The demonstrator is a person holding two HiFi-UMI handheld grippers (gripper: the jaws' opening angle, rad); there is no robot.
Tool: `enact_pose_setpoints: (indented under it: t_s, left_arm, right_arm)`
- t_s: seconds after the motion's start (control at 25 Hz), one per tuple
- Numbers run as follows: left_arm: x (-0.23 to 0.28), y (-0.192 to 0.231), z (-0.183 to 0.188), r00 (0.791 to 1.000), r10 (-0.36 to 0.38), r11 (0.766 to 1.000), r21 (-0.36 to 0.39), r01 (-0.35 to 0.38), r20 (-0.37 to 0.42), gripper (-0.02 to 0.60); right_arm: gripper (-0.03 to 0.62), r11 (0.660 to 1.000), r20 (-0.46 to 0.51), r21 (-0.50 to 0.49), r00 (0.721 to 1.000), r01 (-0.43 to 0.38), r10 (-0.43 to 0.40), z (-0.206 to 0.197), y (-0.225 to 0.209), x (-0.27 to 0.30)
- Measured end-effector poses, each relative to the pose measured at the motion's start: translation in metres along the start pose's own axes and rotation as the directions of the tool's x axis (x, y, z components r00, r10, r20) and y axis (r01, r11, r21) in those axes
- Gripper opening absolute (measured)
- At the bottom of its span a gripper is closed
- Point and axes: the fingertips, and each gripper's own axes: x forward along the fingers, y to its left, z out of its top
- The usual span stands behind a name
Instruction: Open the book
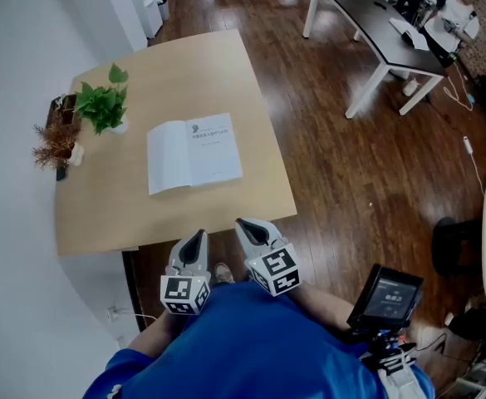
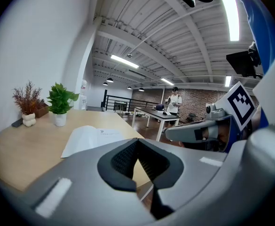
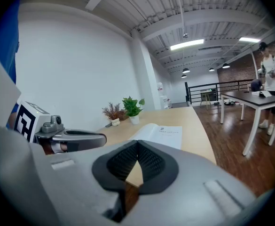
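Note:
A white book [image 1: 194, 152] lies open and flat in the middle of the light wooden table [image 1: 143, 214], pages up. It also shows in the left gripper view, book [image 2: 92, 138], and in the right gripper view, book [image 3: 161, 133]. My left gripper [image 1: 194, 243] and right gripper [image 1: 247, 227] hover side by side just off the table's near edge, close to my body and well short of the book. Both are shut with nothing between the pads. Each points across the table: left gripper [image 2: 137, 142], right gripper [image 3: 137, 145].
A green potted plant [image 1: 104, 105] and a dried plant [image 1: 56, 144] stand at the table's left side by the white wall. Across the wooden floor stands a dark desk [image 1: 375, 23] with a person [image 1: 454, 15] beside it. A screen device [image 1: 385, 296] hangs at my right.

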Motion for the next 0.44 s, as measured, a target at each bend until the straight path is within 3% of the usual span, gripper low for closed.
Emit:
enact_pose_setpoints:
  t_s: [0.44]
  left_arm:
    - [0.011,-0.002,0.004,1.0,-0.013,1.0,0.005,0.013,0.0,0.006]
  right_arm:
    - [0.003,1.0,0.008,-0.001,1.0,0.013,-0.013,0.003,-0.007,0.003]
